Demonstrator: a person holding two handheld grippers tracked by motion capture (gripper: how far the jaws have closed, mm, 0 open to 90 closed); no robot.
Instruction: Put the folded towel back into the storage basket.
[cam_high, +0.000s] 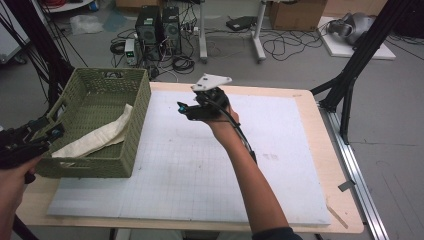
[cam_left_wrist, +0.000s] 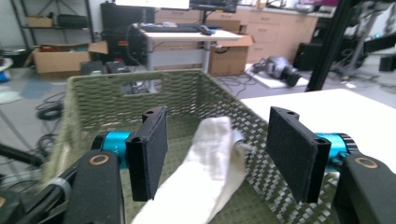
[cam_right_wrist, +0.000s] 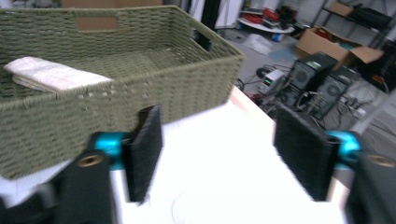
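Lying folded inside the green woven rectangular basket (cam_high: 102, 125) at the table's left: a cream cloth (cam_high: 95, 137), draping up its right wall. Hovering at the basket's near left corner, left gripper (cam_left_wrist: 215, 154) gaping, gripping nothing. Hanging above the white gridded mat (cam_high: 200, 170), right gripper (cam_right_wrist: 217, 154) spread wide, empty.

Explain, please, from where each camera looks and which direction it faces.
High view: above the person's side, facing forward and down on the table; both forearms, left tongs, right tongs.
Left gripper view: on the left tongs, facing into the green basket at the white cloth; open jaws.
Right gripper view: on the right tongs, facing the basket's side; open jaws.
All share basket and cloth.
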